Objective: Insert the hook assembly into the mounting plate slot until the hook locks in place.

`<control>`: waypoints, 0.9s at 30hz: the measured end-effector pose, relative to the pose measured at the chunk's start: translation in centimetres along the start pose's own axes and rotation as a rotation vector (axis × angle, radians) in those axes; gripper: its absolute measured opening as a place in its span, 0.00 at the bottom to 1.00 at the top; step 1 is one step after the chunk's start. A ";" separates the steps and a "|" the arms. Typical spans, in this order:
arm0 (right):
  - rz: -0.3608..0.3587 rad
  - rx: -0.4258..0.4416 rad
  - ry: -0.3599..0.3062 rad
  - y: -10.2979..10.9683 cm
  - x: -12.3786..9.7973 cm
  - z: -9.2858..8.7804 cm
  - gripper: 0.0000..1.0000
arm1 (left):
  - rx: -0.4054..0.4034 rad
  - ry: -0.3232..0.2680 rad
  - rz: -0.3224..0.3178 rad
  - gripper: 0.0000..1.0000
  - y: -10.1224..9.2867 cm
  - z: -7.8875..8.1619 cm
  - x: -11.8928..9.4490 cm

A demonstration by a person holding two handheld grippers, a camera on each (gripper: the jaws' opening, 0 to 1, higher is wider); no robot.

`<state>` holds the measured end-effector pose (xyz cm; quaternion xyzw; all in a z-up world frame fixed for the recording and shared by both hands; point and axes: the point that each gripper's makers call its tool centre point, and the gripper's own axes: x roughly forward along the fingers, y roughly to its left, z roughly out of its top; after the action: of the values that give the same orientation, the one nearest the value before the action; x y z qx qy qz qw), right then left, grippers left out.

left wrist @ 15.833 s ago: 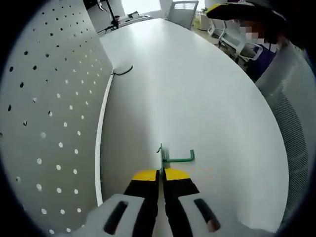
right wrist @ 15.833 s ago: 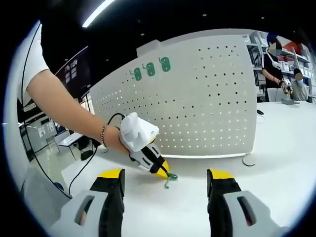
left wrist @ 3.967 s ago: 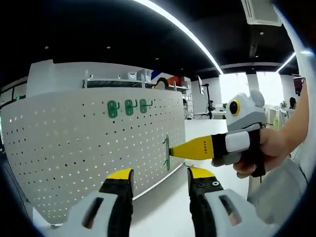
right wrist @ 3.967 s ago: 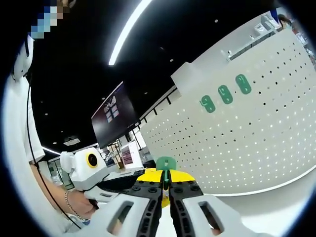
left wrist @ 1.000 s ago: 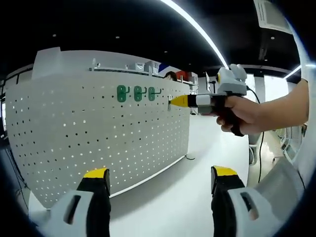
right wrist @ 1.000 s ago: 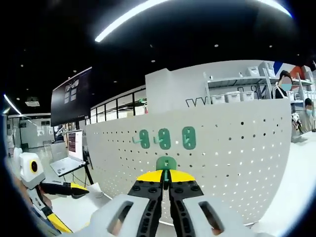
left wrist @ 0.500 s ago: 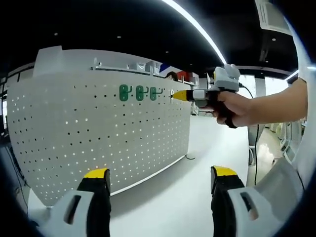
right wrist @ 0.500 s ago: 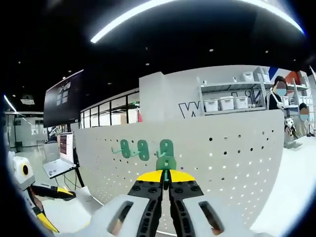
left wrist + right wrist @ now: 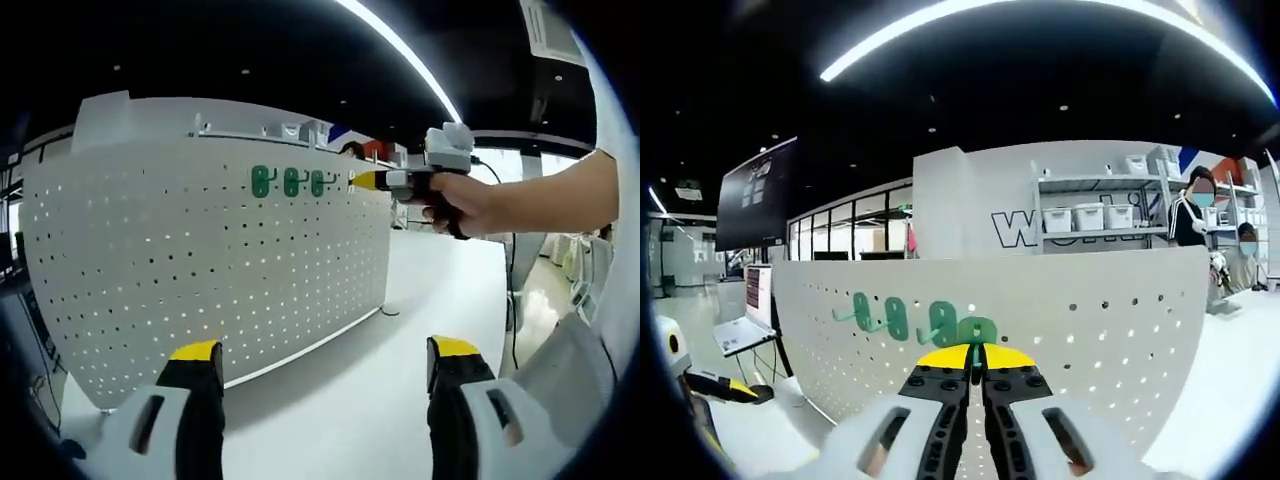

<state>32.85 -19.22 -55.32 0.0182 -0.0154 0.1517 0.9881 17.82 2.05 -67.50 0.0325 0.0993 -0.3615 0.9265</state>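
The right gripper (image 9: pixel 976 372) is clenched on a small green metal hook (image 9: pixel 976 332), its yellow-tipped jaws pinching the hook's flat backplate just beside the top rows of the white perforated pegboard panel (image 9: pixel 1110 330). In the left gripper view that same gripper (image 9: pixel 352 181) reaches in level with 3 green hooks already mounted (image 9: pixel 290 182), its tip just beside the last of them. The left gripper (image 9: pixel 325 350) is released — jaws wide apart, carrying nothing, low over the white tabletop (image 9: pixel 400 330).

The hook looks light, stiff and smooth, so it could twist in the pinch. Holding it by the backplate, with the rear tabs left free, seems right — whether the tabs have entered the holes cannot be told.
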 end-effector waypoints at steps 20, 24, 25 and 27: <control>-0.028 -0.078 0.019 -1.3 1.6 0.4 0.01 | -0.011 0.015 0.031 0.85 0.6 -1.1 -1.3; -0.036 -0.098 0.021 -1.6 1.9 0.4 0.01 | -0.018 0.018 0.036 0.84 0.7 -1.2 -1.4; -0.035 -0.096 0.022 -1.7 2.0 0.5 0.01 | -0.018 0.017 0.038 0.84 0.8 -1.2 -1.5; -0.034 -0.103 0.025 -1.6 2.1 0.5 0.01 | -0.020 0.016 0.041 0.84 0.8 -1.2 -1.5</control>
<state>35.33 -20.16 -54.78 -0.0342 -0.0103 0.1342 0.9903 17.14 3.80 -68.39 0.0283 0.1096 -0.3412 0.9331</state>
